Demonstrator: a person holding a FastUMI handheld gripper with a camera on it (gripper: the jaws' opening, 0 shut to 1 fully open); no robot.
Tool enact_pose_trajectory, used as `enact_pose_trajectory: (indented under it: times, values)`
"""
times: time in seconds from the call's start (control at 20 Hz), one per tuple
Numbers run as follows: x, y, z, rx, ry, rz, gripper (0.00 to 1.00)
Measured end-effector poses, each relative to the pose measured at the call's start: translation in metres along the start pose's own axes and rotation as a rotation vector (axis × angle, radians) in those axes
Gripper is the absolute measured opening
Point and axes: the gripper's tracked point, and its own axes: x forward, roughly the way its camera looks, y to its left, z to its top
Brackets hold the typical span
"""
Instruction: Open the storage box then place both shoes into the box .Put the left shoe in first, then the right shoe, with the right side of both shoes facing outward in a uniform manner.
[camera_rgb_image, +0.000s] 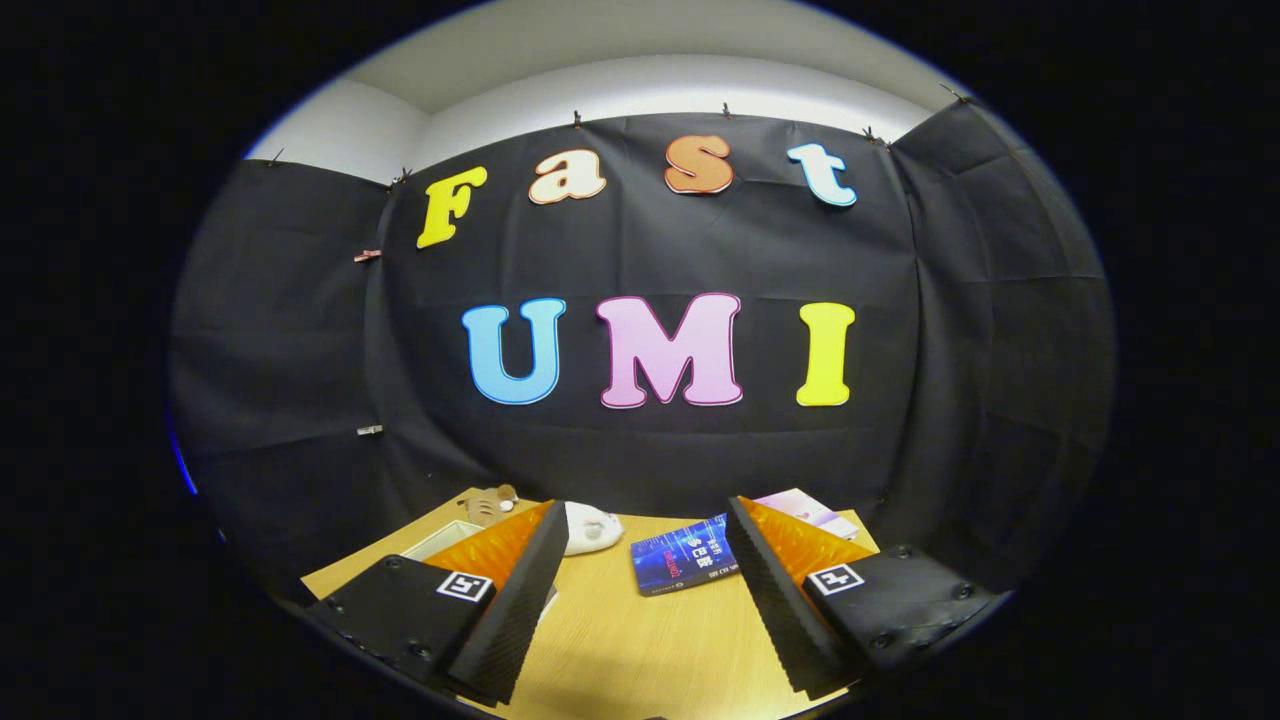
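The tool (645, 590) is spread wide, gripping nothing, above the light wooden worktop (640, 650). A white rounded shoe (590, 528) lies beyond its fingers, beside a dark blue book (685, 560).

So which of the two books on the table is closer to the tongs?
The dark blue book, lying just ahead of the open tongs. The pale pink book lies beyond it, nearer the wall.

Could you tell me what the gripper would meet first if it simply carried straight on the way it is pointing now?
The gripper is open, with bare wooden table between its fingers. Straight ahead the way looks free past the white object and the blue book to the black cloth wall, though depth is hard to judge.
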Motion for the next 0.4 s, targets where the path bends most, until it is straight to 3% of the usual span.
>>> enact_pose_trajectory:
  times: [0.4]
  values:
    - [0.008,-0.025,-0.028,0.034,0.043,-0.094,0.98]
